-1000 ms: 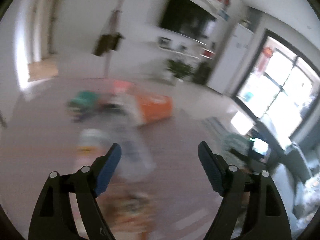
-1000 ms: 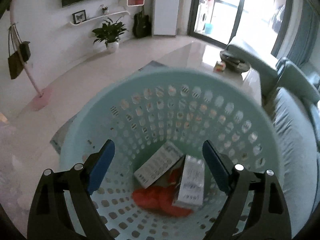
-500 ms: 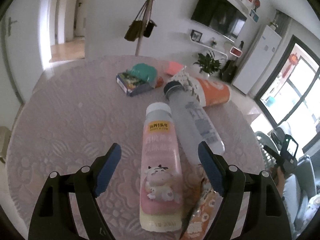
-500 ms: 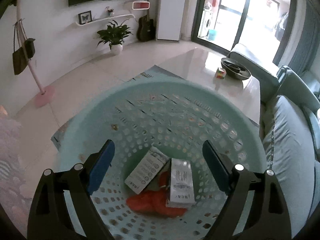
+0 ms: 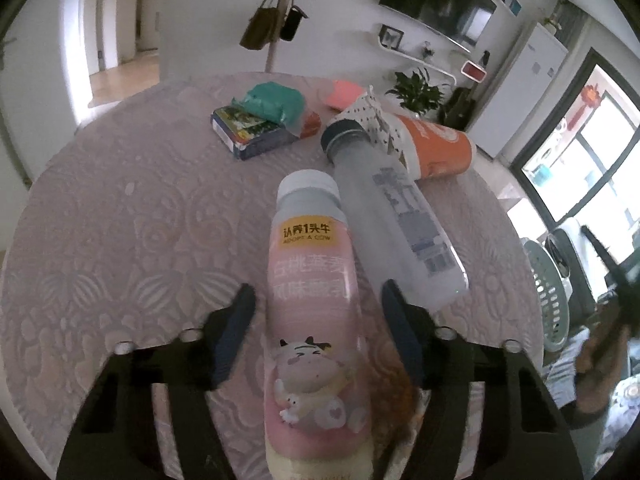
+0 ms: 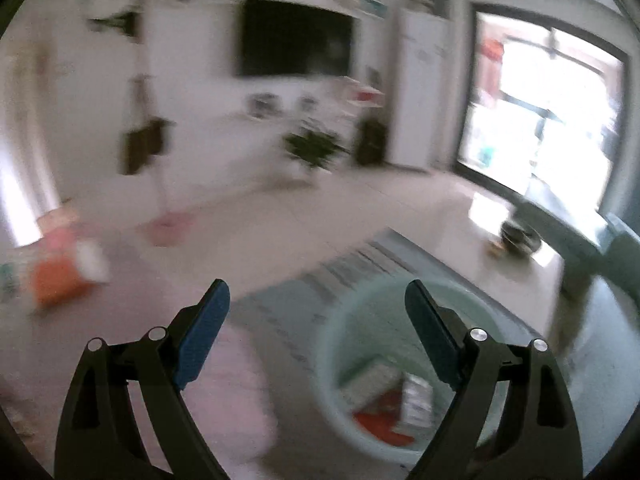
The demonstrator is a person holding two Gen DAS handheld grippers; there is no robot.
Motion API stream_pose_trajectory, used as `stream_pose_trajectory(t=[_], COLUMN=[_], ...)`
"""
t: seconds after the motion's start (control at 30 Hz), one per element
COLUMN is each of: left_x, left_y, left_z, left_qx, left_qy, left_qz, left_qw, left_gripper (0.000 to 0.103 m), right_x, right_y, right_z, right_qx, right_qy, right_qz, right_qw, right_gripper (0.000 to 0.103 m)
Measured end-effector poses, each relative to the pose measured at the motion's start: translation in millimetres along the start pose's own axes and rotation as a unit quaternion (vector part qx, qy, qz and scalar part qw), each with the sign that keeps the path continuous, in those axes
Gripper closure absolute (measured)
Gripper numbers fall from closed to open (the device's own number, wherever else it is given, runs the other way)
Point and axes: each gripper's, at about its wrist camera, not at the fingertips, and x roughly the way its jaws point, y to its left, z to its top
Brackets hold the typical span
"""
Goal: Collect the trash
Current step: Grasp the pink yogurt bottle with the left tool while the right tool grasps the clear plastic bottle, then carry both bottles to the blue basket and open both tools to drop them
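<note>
Pink and lying flat, the milk bottle point(image 5: 312, 320) rests on the tabletop point(image 5: 120, 248) with its white cap pointing away. The left hand-held gripper point(image 5: 316, 328) has one blue pad on each side of the bottle, and its jaws are closing. The pads look very near the bottle, but I think they do not press on it yet.

To do this well, squeeze the fat middle of the bottle, not the thin neck. Squeeze gently, because thin plastic can bend and pop out. A clear bottle point(image 5: 396, 224) lies just beside the pink one on the right, so the right pad should slip between them and not pinch both. Then lift straight up, so nothing else rolls.

Over on the other side, the right hand-held gripper point(image 6: 316, 328) is wide apart and holds nothing. That picture is blurry. Below it sits the green basket point(image 6: 332, 344) with some trash already inside. The pink bottle should go there.
</note>
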Motion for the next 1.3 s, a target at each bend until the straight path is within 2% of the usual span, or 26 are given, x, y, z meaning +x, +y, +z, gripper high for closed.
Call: stream_pose_trajectory(t=[0.03,0.13,0.2,0.27,0.33,0.43,0.57,0.73,0.93,1.13,1.2,1.3], left_x=[0,-3,-2,2,5,3,-3,-16,-25,-34,-37,-44], left_y=[3,9,11,10,9,16,34,60,67,74,74,77], left_z=[-2,-8,-10,-10,-11,-13,-18,-21,-20,-22,-22,-22], left_qx=[-0.005,-0.017,-0.019,-0.015,-0.012,-0.020,-0.041,-0.074,-0.072,-0.073,-0.072,-0.073], left_qy=[0.000,-0.001,0.001,0.010,0.012,0.005,-0.014,-0.033,-0.047,-0.054,-0.056,-0.064], left_qz=[-0.002,-0.026,-0.029,-0.023,-0.017,-0.030,-0.026,-0.037,-0.037,-0.042,-0.040,-0.038], left_qw=[1.0000,0.9995,0.9994,0.9996,0.9997,0.9993,0.9987,0.9960,0.9956,0.9950,0.9950,0.9945], left_gripper=[0.056,0.056,0.056,0.056,0.056,0.056,0.056,0.056,0.056,0.056,0.056,0.056], right_x=[-10,-32,-39,-41,-40,-33,-22,-13,-1,13,17,14], right_y=[18,61,88,120,144,181,214,239,266,272,274,275], right_z=[4,8,6,5,1,-4,-15,-30,-42,-48,-50,-53], right_qx=[-0.016,-0.052,-0.072,-0.090,-0.099,-0.118,-0.128,-0.136,-0.151,-0.156,-0.154,-0.155], right_qy=[-0.002,0.006,0.016,0.043,0.068,0.103,0.141,0.168,0.176,0.187,0.192,0.189], right_qz=[0.020,0.100,0.150,0.212,0.254,0.295,0.321,0.321,0.301,0.282,0.282,0.285], right_qw=[1.000,0.994,0.986,0.972,0.960,0.942,0.928,0.922,0.925,0.928,0.927,0.927], right_gripper=[0.018,0.019,0.025,0.031,0.041,0.043,0.043,0.043,0.042,0.043,0.048,0.049])
